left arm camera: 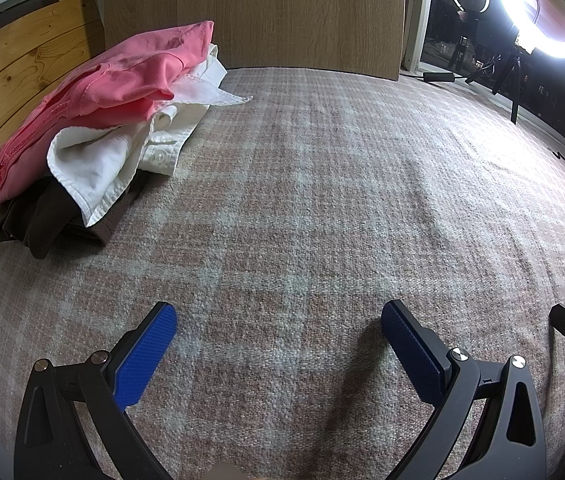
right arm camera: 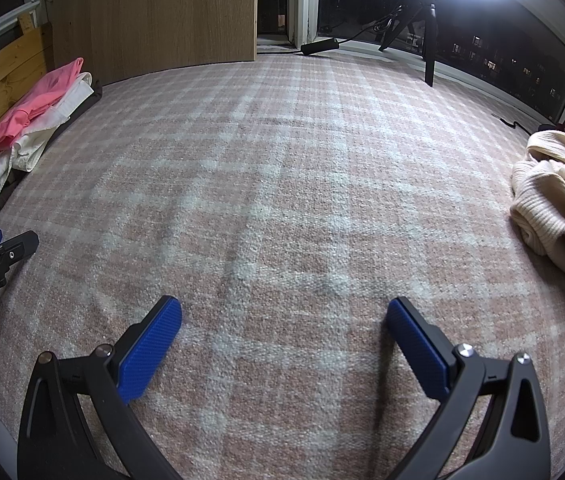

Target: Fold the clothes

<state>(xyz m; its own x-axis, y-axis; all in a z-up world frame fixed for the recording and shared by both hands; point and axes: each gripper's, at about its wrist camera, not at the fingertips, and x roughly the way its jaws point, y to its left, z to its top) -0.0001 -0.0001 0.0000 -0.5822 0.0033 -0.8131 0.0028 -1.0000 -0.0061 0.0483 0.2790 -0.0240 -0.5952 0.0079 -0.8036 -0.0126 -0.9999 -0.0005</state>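
Both grippers hover over a pink-and-white plaid surface [left arm camera: 322, 168] with nothing between their blue pads. The left gripper [left arm camera: 278, 320] has its jaws spread wide, and the right gripper [right arm camera: 284, 316] is spread just as wide; neither touches any clothing.

In the left wrist view, a stack of clothes sits at about 10 o'clock, against the wooden boards [left arm camera: 14, 68] at the surface's edge. A pink garment [left arm camera: 122, 80] lies on top, a white garment [left arm camera: 122, 148] with a visible button lies under it and spills toward the gripper, and a dark brown garment [left arm camera: 46, 220] is at the bottom, touching the plaid. The stack is well apart from the left gripper. A tall wooden panel [left arm camera: 254, 12] stands at 12 o'clock, and a bright ring light [left arm camera: 542, 8] on a tripod glares at 1 o'clock in front of a dark window. The tip of the right gripper shows at the 3 o'clock edge.

In the right wrist view, a crumpled cream ribbed sweater [right arm camera: 554, 200] lies at 2 to 3 o'clock near the surface's edge, well apart from the right gripper. The same stack appears small at 10 o'clock, and part of the left gripper enters at 9 o'clock.
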